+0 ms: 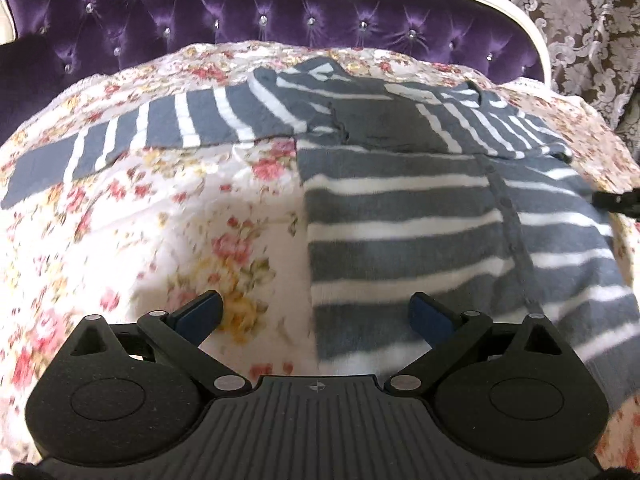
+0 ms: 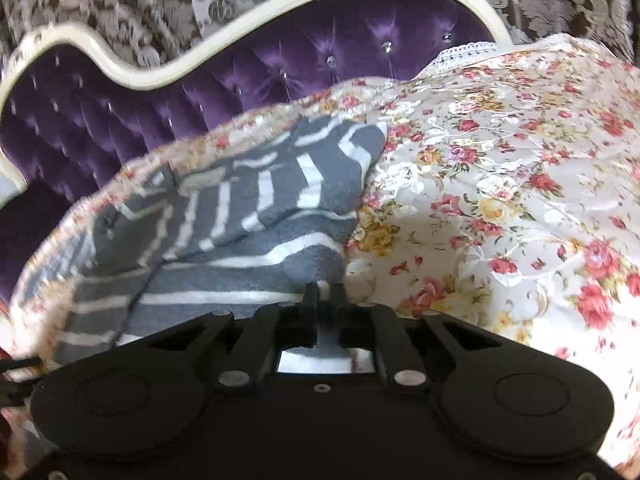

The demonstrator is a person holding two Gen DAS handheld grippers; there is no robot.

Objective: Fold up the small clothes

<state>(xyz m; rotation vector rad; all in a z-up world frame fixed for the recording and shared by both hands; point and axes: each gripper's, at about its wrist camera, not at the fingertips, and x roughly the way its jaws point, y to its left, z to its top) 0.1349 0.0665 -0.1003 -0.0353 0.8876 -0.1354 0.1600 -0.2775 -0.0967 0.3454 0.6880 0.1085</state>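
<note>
Striped top [image 1: 420, 216], grey with white bands, lies spread on the floral bedspread [image 1: 160, 220], its body running lengthwise from me toward the purple tufted headboard [image 1: 240, 20]. Its far sleeve on my right side is already folded across the chest; the other sleeve [image 1: 132, 136] still stretches out flat to my left, roughly crosswise to the body.

My right gripper [image 2: 325, 292] sits at the garment's right side edge, near the hem. Its jaws are almost together, with a sliver of striped cloth appearing between the tips; I judge it is pinching that edge, though blur leaves the contact uncertain.

My left gripper [image 1: 316, 314] hangs open and empty, straddling the garment's left side edge: one finger over the bedspread, the other over the stripes. It is the nearer of the two to the outstretched sleeve, which lies ahead and to its left.

Nothing stands in the way on the bedspread. Patterned curtain [image 2: 160, 8] hangs behind the headboard, well clear.
</note>
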